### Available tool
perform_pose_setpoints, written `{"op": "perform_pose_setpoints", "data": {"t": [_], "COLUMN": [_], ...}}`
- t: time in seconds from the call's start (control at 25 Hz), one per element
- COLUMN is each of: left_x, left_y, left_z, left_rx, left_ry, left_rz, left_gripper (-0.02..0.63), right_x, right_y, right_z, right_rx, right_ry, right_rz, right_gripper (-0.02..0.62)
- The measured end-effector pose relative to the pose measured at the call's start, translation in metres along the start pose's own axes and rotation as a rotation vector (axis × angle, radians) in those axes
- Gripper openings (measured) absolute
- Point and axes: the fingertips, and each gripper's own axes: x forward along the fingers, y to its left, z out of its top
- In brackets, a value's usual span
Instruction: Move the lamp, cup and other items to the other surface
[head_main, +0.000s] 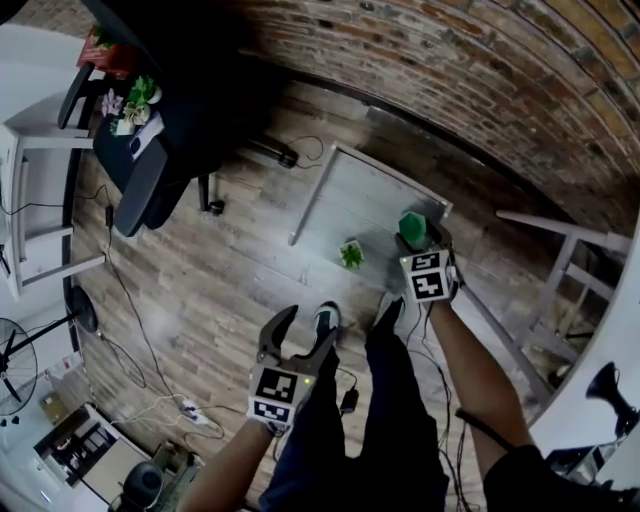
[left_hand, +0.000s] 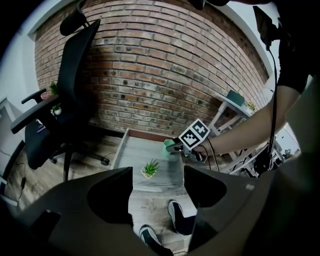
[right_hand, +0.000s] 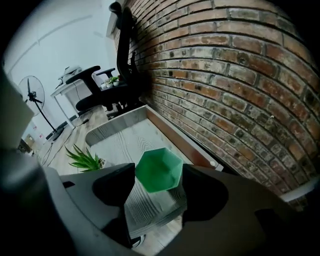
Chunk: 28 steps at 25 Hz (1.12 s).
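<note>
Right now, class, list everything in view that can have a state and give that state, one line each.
left gripper: open, nothing between its jaws.
right gripper: open, one jaw on each side of the green cup.
green cup: upright, mouth up, standing on the low grey surface.
potted plant: upright on the same surface, apart from the cup.

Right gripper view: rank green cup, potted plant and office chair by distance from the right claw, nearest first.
1. green cup: between the jaws of the right claw, over the low table.
2. potted plant: off to the left, at the table's edge.
3. office chair: beyond the table's far end, by the brick wall.
</note>
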Motion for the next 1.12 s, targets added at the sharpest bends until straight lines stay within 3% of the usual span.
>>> {"op": "perform_pose_setpoints", "data": {"t": [0.56,0.76,1.12], "left_x": [-0.032,-0.063,-0.134], "left_y": [0.012,-0.001,-0.034], "left_z": [0.012,0.028,0.077], "left_rx": [-0.026,-0.003,0.104], "left_ry": [-0.029,-0.031,-0.111], "left_rz": [-0.012,-0.047,-0.129], "left_gripper": [0.319,0.318,0.310], "right_x": [-0.049,-0.110,-0.237], "right_y": [0.024,0.045,0.071], "right_z": [0.017,0.040,0.077], "right_rx": [0.037,0.042,0.097], "right_ry": [-0.026,-0.057,-0.139], "right_rz": [0.011,0.018,0.001], "right_gripper": [0.290,0.290,0.290]}}
